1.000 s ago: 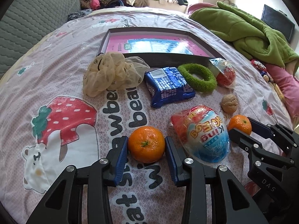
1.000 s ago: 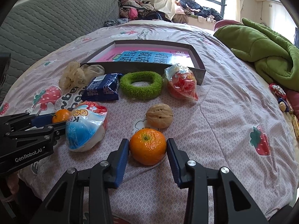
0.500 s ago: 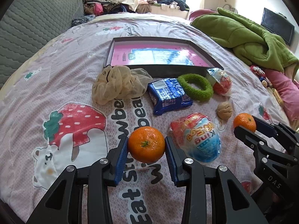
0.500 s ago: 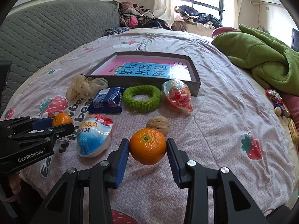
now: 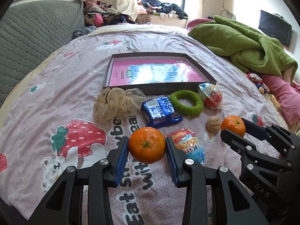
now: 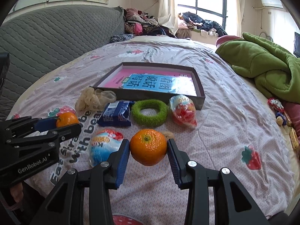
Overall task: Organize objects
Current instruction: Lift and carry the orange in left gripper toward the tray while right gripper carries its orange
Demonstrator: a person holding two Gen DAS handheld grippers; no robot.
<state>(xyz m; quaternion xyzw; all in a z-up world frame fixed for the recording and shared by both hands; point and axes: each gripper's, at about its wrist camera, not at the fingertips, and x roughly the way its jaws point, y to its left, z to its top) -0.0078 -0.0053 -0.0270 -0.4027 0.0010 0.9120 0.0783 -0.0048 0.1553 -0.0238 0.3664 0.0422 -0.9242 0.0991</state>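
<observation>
My left gripper [image 5: 147,148] is shut on an orange tangerine [image 5: 147,144], held above the bedsheet. My right gripper [image 6: 148,148] is shut on a second tangerine [image 6: 148,146], also lifted; it shows at the right of the left wrist view as the right gripper's tangerine [image 5: 233,125]. On the sheet lie a blue-and-red snack egg packet [image 5: 189,146], a walnut [image 5: 213,123], a blue wrapped packet [image 5: 160,112], a green fuzzy ring [image 5: 186,103], a red snack egg packet [image 5: 211,96] and a beige scrunchie [image 5: 114,105]. Behind them sits a shallow dark box [image 5: 153,86] with a pink and blue book inside.
A green blanket [image 5: 243,46] is heaped at the right of the bed, with small wrapped toys [image 5: 256,78] and a pink pillow beside it. A grey quilted headboard [image 5: 33,35] stands at the left. Clothes are piled by the window at the back.
Both grippers have risen with their tangerines, off the sheet. The objects on the bed look smaller and farther below, and more of the room shows.
</observation>
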